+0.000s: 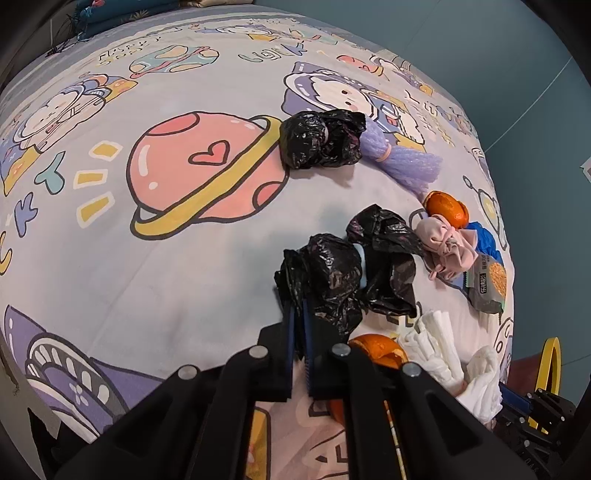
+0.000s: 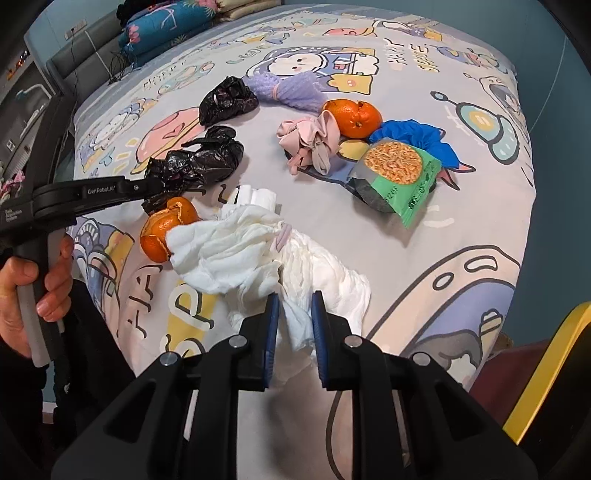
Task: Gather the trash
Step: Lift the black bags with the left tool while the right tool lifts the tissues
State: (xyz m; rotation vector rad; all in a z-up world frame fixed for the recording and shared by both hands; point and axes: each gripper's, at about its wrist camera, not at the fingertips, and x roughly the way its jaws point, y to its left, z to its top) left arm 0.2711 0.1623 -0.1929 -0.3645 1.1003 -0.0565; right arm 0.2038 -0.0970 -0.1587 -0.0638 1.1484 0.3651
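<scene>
A: Bed with a cartoon space-print sheet, teal wall behind. We start nearest: right hand-held gripper has its blue pads on either side of the crumpled white tissue, a fold of it between them. Pads apart, so we can't tell if it's pinched.

B: Agreed, we log cannot tell. Left hand-held gripper?

A: Fingers nearly together, clamped on the edge of the near black plastic bag. From the right wrist view we see the same bag at its tip, and the person's hand on the handle.

B: Next out?

A: Peeled orange touching the tissue's left edge, just below that bag. Folded white wad sits at the tissue's far edge.

B: Mid-bed?

A: Green snack packet, pink knotted cloth beside it, second orange touching the cloth, blue crumpled item behind the packet.

B: Far end?

A: Second black bag, balled up, touching a purple foam net tied with a band. Beyond those we see folded floral bedding at the headboard. Yellow object at the bed's near right corner, can't identify it.
</scene>
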